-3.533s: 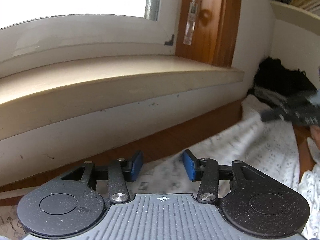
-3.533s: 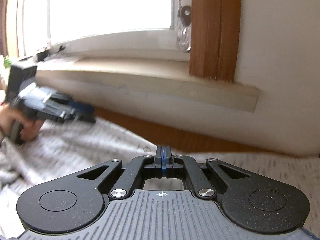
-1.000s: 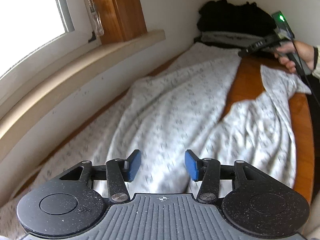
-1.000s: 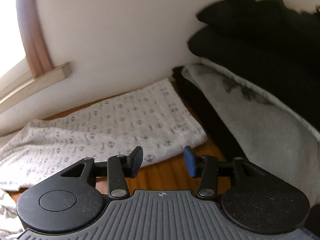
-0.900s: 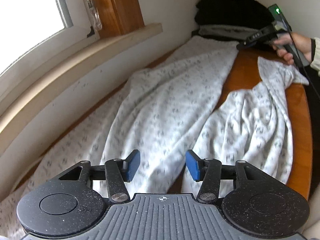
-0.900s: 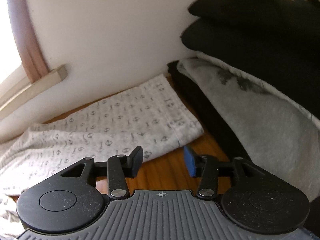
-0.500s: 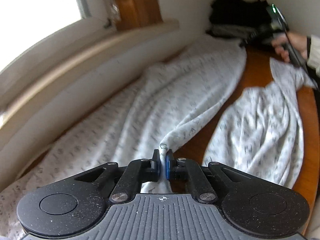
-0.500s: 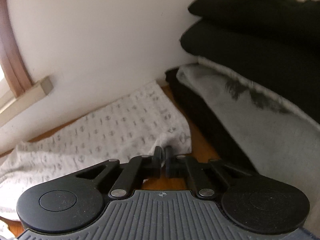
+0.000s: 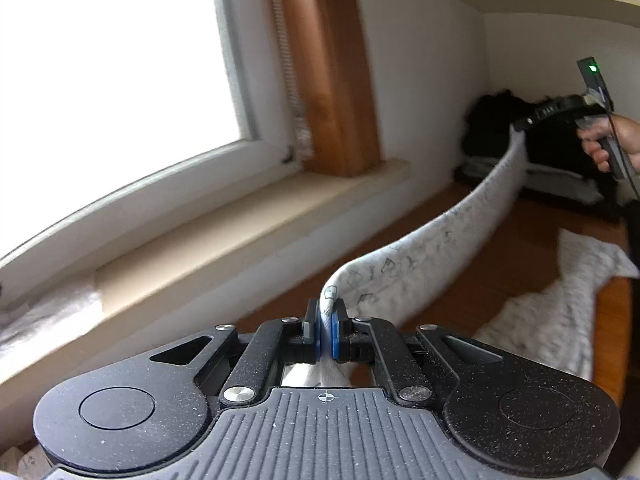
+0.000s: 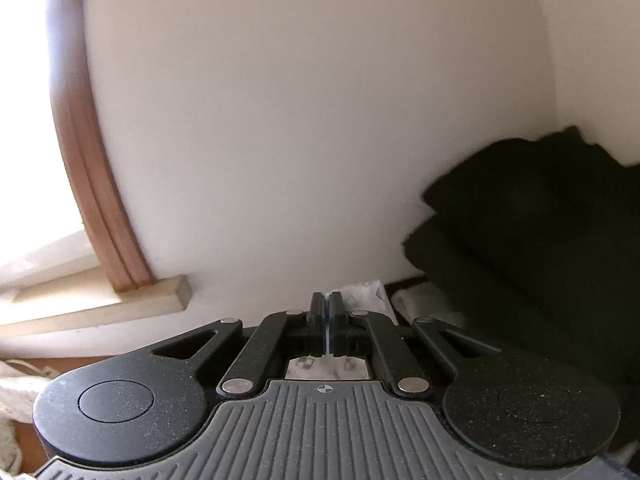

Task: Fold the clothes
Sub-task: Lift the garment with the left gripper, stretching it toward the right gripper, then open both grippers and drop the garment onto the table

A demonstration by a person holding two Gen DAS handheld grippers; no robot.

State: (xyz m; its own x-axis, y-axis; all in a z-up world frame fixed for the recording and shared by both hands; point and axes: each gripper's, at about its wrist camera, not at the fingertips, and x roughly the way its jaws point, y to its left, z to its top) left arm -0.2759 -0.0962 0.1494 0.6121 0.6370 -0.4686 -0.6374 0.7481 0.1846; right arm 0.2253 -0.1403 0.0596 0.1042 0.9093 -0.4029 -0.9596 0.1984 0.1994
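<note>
A white garment with small grey prints (image 9: 452, 236) hangs stretched in the air between both grippers. My left gripper (image 9: 326, 326) is shut on one end of its edge. In the left wrist view the right gripper (image 9: 522, 125), held by a hand (image 9: 608, 140), pinches the far end high up. The garment's other part (image 9: 560, 312) lies on the wooden surface (image 9: 496, 272). In the right wrist view my right gripper (image 10: 327, 320) is shut on a corner of the printed fabric (image 10: 360, 294), which shows just past the pads.
A pile of folded black clothes (image 10: 532, 240) over a grey item sits in the corner against the white wall (image 10: 280, 120). A window sill (image 9: 224, 220) and wooden frame (image 9: 332, 80) run along the left. A shelf (image 9: 552, 0) hangs above the corner.
Both grippers shut on the printed garment's edge and lifted it off the surface, so it now hangs taut between them. Both cameras tilted upward.
</note>
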